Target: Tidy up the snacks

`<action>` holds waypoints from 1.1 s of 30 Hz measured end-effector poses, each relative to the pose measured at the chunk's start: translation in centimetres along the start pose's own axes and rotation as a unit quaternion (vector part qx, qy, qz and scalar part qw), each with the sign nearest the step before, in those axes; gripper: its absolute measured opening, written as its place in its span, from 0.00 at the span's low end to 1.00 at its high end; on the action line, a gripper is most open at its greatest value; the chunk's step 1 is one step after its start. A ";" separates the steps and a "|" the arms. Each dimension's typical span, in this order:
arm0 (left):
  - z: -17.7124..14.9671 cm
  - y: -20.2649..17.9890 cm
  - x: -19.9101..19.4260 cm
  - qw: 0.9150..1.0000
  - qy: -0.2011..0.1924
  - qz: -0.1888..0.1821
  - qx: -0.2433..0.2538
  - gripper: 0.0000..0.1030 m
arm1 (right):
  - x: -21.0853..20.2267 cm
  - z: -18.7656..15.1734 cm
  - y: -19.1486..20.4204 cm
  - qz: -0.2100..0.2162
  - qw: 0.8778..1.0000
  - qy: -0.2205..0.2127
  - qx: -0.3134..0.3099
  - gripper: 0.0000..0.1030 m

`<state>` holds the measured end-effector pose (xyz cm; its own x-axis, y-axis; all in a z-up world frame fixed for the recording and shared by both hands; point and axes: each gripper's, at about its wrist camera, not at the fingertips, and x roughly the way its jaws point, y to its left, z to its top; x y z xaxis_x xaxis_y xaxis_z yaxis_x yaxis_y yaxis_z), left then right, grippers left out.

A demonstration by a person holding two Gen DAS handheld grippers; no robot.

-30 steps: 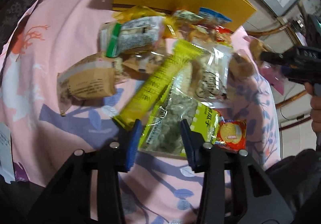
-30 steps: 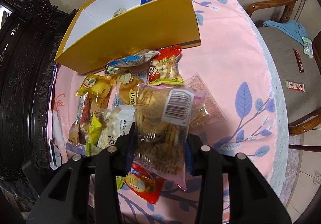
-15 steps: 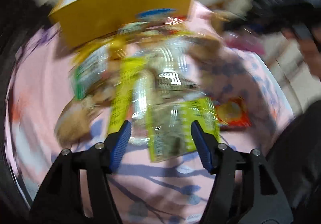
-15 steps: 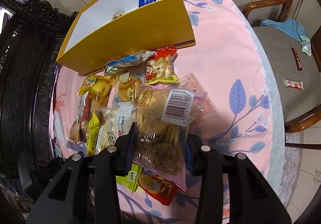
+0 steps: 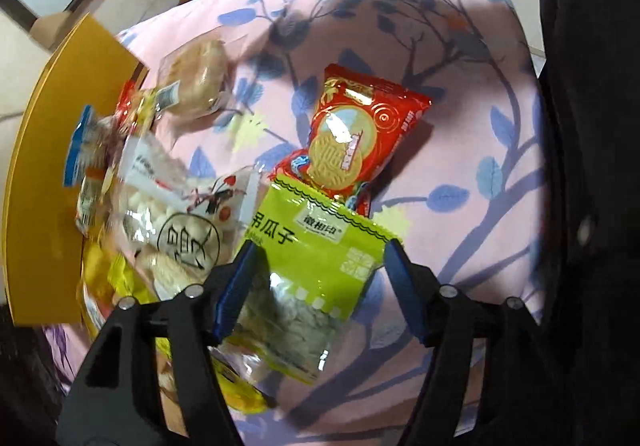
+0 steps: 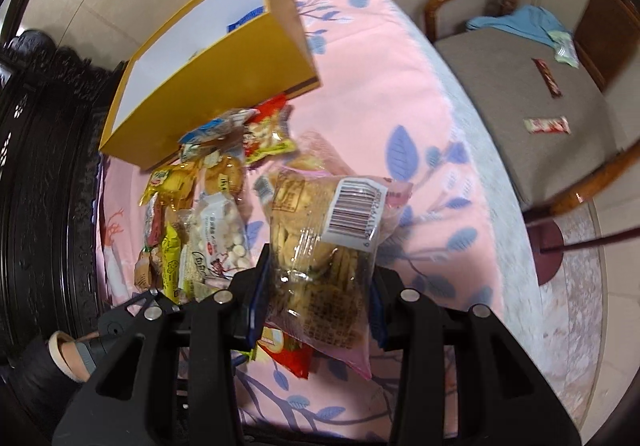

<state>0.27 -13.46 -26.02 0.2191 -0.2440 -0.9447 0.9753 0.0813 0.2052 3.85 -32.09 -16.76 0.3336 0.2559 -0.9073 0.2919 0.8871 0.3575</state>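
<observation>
Hovering over the pink leaf-print table (image 5: pixel 460 94), the left tool (image 5: pixel 318 266) has just been spreading its jaws and stands released; a lime-green seed packet (image 5: pixel 316 254) lies between its blue pads, untouched by either. A red mooncake wrapper (image 5: pixel 356 134) lies just beyond, partly under the green packet. From the right wrist, the right tool (image 6: pixel 316 286) is clenched on a clear bag of brown crackers (image 6: pixel 320 246), lifted above the snack heap near the yellow cardboard box (image 6: pixel 224 86).
</observation>
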 end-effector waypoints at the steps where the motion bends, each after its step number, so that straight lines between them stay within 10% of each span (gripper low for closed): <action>1: 0.0 0.2 0.2 1.000 -0.003 0.001 0.008 0.77 | 0.0 -0.3 -0.2 -0.001 1.000 0.002 0.006 0.40; 6: 0.1 0.8 2.2 1.000 -0.005 -0.018 0.003 0.95 | 0.0 -1.9 -0.5 -0.009 1.000 0.008 0.022 0.40; 10: -0.6 1.7 2.6 0.996 -0.001 -0.072 -0.059 0.78 | -0.3 -2.5 -0.5 -0.009 1.000 0.005 0.028 0.40; 17: -3.6 1.5 2.0 0.986 0.007 -0.057 -0.158 0.77 | -0.1 -3.0 -0.7 -0.001 0.999 0.003 0.038 0.40; 33: -9.3 4.9 -6.5 0.909 -0.109 -0.013 -0.402 0.77 | 0.2 -1.4 2.0 0.018 1.000 -0.003 -0.005 0.40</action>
<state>3.39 -2.52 -21.26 0.2812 -0.4346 -0.8556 0.6641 0.7317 -0.1534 3.30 -29.71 -16.55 0.3499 0.2858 -0.8921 0.2707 0.8808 0.3884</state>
